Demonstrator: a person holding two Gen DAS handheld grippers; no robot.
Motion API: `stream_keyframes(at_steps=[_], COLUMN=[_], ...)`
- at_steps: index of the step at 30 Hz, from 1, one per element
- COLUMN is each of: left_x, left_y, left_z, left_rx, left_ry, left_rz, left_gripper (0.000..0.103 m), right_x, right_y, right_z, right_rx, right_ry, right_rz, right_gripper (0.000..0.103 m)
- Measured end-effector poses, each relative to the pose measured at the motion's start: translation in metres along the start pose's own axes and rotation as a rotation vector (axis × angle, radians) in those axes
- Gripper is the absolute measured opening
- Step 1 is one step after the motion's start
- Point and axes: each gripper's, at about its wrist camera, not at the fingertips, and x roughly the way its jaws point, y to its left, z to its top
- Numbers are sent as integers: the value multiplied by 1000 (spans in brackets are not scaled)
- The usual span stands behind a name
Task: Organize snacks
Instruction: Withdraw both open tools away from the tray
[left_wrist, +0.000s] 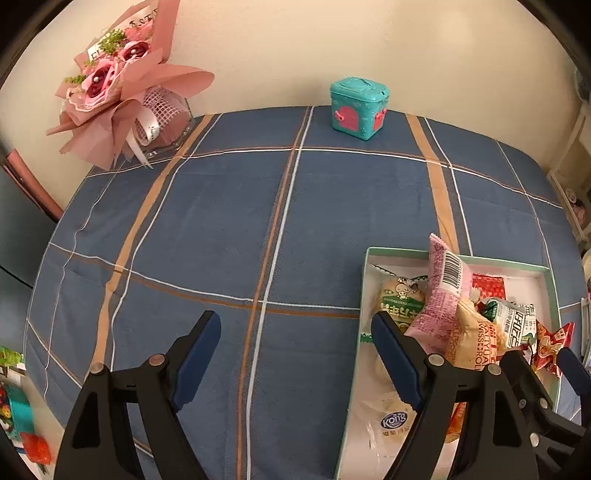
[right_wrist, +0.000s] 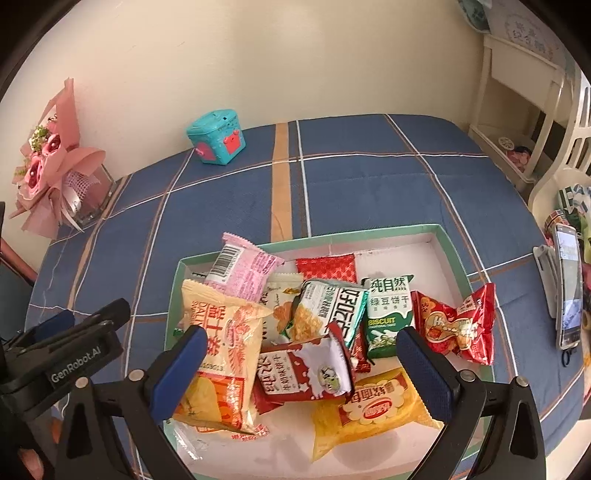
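Note:
A shallow green-rimmed box (right_wrist: 454, 254) holds several snack packets: a pink one (right_wrist: 245, 273), a cream and orange one (right_wrist: 221, 332), a red and white one (right_wrist: 303, 373), a green biscuit pack (right_wrist: 388, 314), a yellow one (right_wrist: 373, 406). A red packet (right_wrist: 458, 325) lies over the box's right rim. My right gripper (right_wrist: 299, 373) is open and empty, above the packets at the box's near side. My left gripper (left_wrist: 295, 354) is open and empty over the blue cloth, left of the box (left_wrist: 369, 254). The pink packet (left_wrist: 443, 295) also shows in the left wrist view.
A blue plaid cloth (left_wrist: 221, 221) covers the table. A teal toy box (left_wrist: 358, 107) stands at the back by the wall. A pink bouquet (left_wrist: 122, 99) stands at the back left. A phone (right_wrist: 569, 288) leans at the right edge, with white shelving (right_wrist: 524, 110) behind.

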Motion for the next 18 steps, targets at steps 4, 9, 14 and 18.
stream_keyframes(at_steps=[4, 9, 14, 18], left_x=[-4, -10, -23, -35], left_y=[2, 11, 21, 25], left_z=[-3, -12, -24, -34], left_rx=[10, 4, 7, 18], left_ry=[-9, -1, -4, -25], left_rz=[65, 67, 99, 114], left_gripper=[84, 84, 84, 84], right_x=[-3, -10, -21, -29], right_y=[2, 3, 9, 13], right_z=[-4, -8, -15, -22], right_rx=[4, 27, 14, 0], right_ry=[3, -3, -15, -23], right_rz=[4, 18, 25, 22], right_gripper=[103, 103, 103, 103])
